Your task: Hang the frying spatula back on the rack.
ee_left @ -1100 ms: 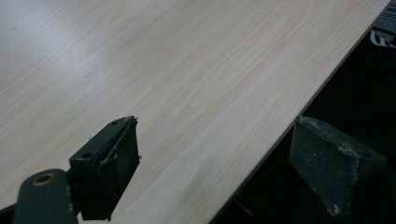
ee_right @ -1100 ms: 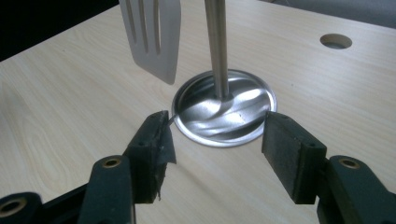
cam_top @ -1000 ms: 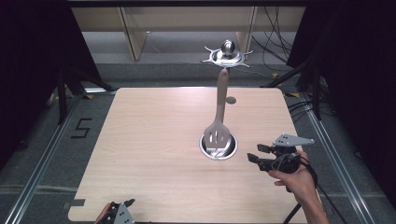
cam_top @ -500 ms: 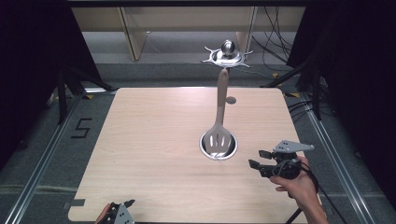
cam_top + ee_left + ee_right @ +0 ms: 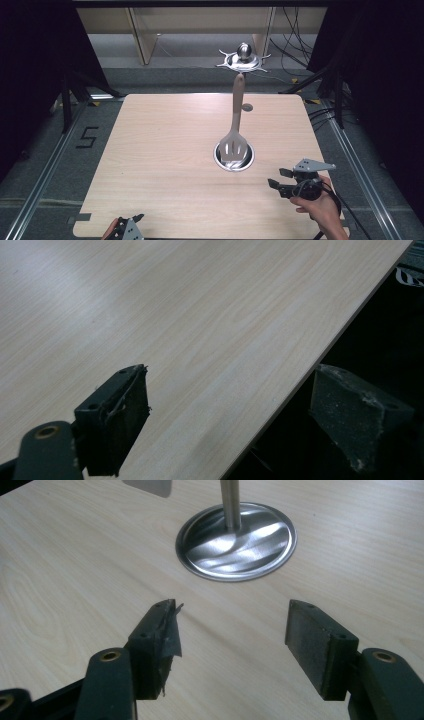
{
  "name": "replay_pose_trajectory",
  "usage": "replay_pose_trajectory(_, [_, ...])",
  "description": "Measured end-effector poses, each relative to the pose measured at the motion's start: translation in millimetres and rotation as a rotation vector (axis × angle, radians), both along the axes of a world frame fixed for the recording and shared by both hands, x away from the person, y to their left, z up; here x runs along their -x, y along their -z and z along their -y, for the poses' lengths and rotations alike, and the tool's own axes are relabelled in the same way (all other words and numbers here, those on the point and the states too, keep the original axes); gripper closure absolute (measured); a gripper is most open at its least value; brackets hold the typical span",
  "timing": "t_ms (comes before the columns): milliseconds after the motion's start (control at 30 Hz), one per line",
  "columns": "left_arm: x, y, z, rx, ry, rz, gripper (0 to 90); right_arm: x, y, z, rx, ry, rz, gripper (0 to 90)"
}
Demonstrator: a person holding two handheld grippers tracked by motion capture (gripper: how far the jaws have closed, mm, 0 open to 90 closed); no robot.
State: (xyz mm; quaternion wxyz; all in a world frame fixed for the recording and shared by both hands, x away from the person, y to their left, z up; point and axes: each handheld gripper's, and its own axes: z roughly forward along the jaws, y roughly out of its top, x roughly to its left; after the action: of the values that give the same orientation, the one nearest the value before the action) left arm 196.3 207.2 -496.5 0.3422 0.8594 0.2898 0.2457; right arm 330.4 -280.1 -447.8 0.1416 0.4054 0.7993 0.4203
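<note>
One slotted spatula [image 5: 233, 145] hangs upright from a metal stand, blade just above the stand's single round steel base [image 5: 234, 156] set right of centre on the wooden tabletop [image 5: 165, 150]. One right gripper [image 5: 277, 178] is held by a hand [image 5: 322, 210] near the base, apart from it, jaws spread wide and empty with the base straight ahead. One left gripper [image 5: 131, 220] sits at the tabletop's near edge, jaws parted, nothing between them.
</note>
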Motion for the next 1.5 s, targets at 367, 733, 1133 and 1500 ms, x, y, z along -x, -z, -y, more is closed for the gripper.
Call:
replay_pose_trajectory(367, [1.3,-0.3,0.3,0.004,0.007,-0.008,14.9,10.6,11.4,7.7,-0.045,0.015,-0.047,35.8])
replay_pose_trajectory(733, [1.3,1.0,0.7,0.021,-0.012,0.003,15.0,22.3,27.8,10.9,-0.031,-0.013,-0.036,34.8])
replay_pose_trajectory(1133, [1.6,0.8,0.9,0.014,-0.013,0.002,14.9,42.1,33.5,11.7,-0.041,-0.007,-0.046,33.7])
replay_pose_trajectory(1500, [2.1,1.7,1.8,0.026,-0.016,0.004,14.9,48.4,34.3,13.1,-0.034,-0.014,-0.047,32.2])
